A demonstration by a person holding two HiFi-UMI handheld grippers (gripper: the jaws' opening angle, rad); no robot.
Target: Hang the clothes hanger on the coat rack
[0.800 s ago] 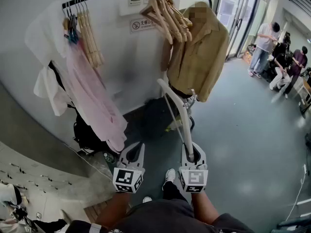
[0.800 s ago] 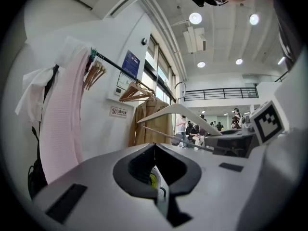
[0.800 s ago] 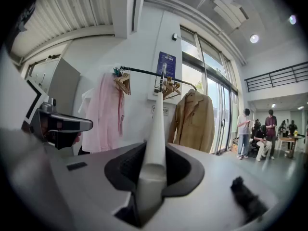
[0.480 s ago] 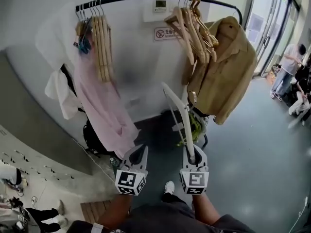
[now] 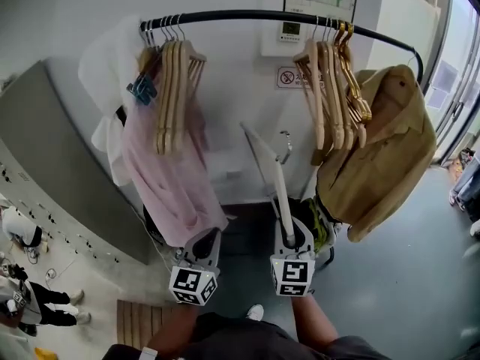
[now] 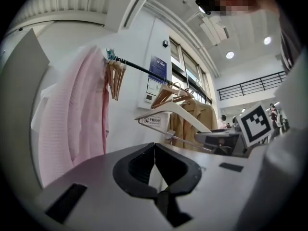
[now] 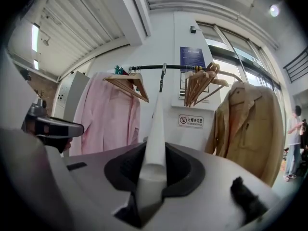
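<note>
Progress | right gripper (image 5: 291,235) is pinching white plastic hanger (image 5: 281,193) below black metal rack rail (image 5: 247,15), hook not yet on | left gripper (image 5: 206,240) is idling, jaws pressed together on nothing

Rail (image 5: 247,15) is bare mid-span: a clear gap between the left hangers (image 5: 172,88) and right hangers (image 5: 330,88), with wall close behind. Pink shirt (image 5: 169,186) blocks the space under the left bunch. Tan jacket (image 5: 390,156) bulks out at the right end. White hanger (image 5: 281,193) stands upright under the gap, its hook below the rail.
</note>
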